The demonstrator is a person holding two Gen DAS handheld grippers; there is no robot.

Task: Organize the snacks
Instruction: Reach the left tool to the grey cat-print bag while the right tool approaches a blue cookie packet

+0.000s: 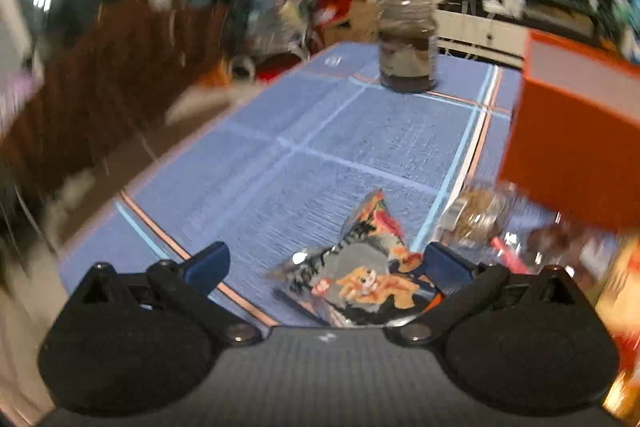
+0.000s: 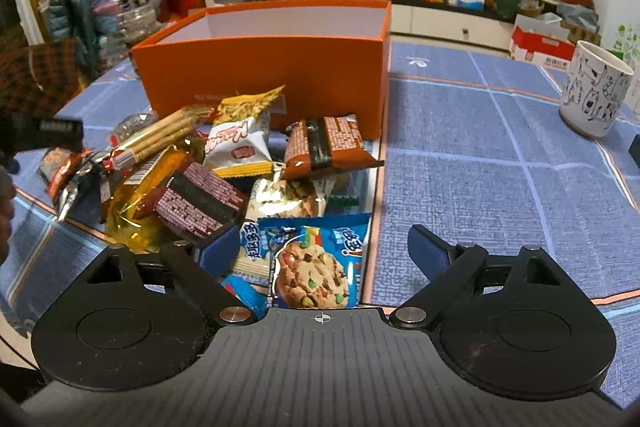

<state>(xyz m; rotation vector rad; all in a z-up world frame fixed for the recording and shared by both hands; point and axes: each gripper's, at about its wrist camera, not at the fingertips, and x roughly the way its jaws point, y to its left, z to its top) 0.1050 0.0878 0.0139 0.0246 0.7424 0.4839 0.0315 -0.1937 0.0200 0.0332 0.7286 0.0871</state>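
Approach: lower the right gripper [image 2: 324, 251], jaws spread wide and empty, squarely over the blue chocolate-chip cookie packet [image 2: 310, 267] at the near edge of the snack pile, just before the open orange cardboard box [image 2: 260, 67]. The left gripper [image 1: 326, 267], also wide and empty, brackets a grey foil bear-print packet [image 1: 360, 279]. Surface: blue checked tablecloth [image 2: 460, 195]; cluttered living room behind.
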